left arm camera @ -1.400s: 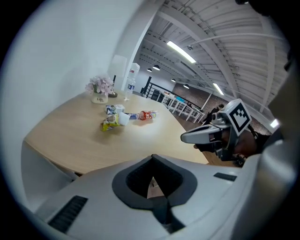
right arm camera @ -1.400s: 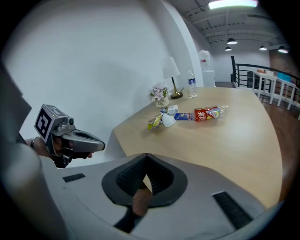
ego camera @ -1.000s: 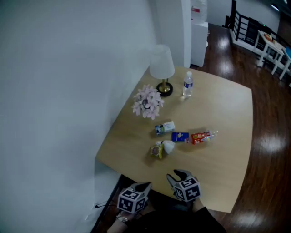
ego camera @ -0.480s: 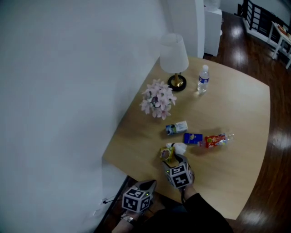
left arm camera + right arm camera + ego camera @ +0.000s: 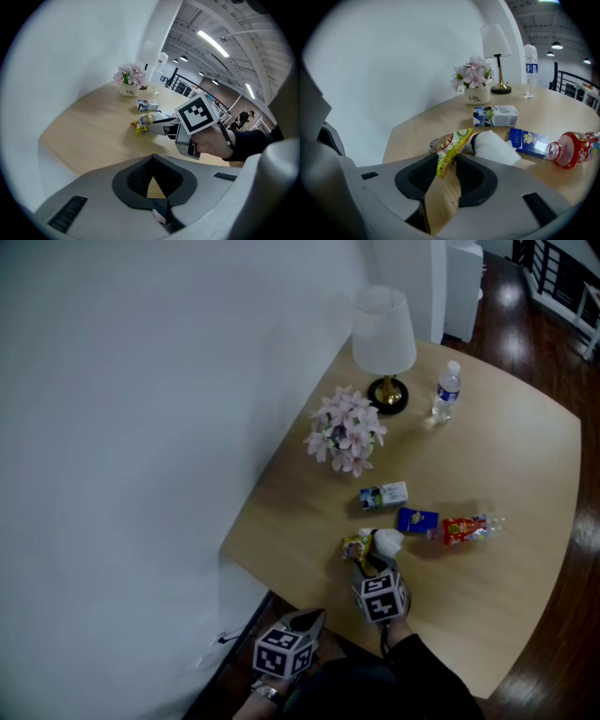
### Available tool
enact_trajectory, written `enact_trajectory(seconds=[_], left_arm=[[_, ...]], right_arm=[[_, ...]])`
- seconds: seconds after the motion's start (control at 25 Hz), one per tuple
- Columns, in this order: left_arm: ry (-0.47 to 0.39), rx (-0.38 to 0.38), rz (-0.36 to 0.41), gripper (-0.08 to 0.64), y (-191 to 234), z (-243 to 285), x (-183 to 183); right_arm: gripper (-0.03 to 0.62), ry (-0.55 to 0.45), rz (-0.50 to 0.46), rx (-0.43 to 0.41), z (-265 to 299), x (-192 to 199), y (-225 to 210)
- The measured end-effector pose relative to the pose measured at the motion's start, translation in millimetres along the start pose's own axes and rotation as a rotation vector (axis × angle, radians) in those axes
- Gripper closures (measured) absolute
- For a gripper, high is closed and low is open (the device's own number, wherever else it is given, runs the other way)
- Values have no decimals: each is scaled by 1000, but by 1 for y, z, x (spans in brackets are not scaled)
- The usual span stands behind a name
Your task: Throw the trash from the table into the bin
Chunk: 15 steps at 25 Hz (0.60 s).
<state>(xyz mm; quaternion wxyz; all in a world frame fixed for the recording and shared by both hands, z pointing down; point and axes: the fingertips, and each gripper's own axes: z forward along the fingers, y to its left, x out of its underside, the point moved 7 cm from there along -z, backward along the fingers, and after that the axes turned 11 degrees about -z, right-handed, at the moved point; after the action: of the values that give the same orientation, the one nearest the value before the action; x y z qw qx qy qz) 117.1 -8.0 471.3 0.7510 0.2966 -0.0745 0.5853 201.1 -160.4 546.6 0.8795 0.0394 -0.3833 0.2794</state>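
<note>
Right gripper (image 5: 367, 565) low over table (image 5: 450, 615) near its edge. Jaws closing round tail of yellow snack wrapper (image 5: 449, 143), not yet pinching; likely picked first as nearest trash. Left gripper (image 5: 152, 172) jaws pressed together, empty, parked off table edge as spare. Bin not in view.

Each gripper is a pale grey moulded shell, and its two jaws are lined with black textured pads. The right gripper (image 5: 449, 163), its jaws closing with a yellow wrapper (image 5: 447, 140) between them, carries a white cube (image 5: 198, 114) printed with black square markers behind the jaws. The left gripper (image 5: 153, 173) bears a matching marker cube (image 5: 279, 653). Small dark slots (image 5: 68, 213) sit in the shell on either side of the jaws. A thin dark cord (image 5: 227, 136) crosses the right hand (image 5: 213, 144) behind its cube, and a black sleeve (image 5: 251, 140) covers the arm down to the wrist.
</note>
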Motion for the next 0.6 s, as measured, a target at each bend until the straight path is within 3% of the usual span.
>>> enact_trajectory(seconds=[0.2,0.36,0.6], left_arm=[[-30,0,-18,558,9,-8,2],[-70,28,-29,558,20,-16,7],[-91,73,48,558,36,-45,21]], right_arm=[[549,-9,-27,10,-7,-6,1],[558,-19,-56,14,-26,-9,9],[562,-25,-39,60,-68,2,43]])
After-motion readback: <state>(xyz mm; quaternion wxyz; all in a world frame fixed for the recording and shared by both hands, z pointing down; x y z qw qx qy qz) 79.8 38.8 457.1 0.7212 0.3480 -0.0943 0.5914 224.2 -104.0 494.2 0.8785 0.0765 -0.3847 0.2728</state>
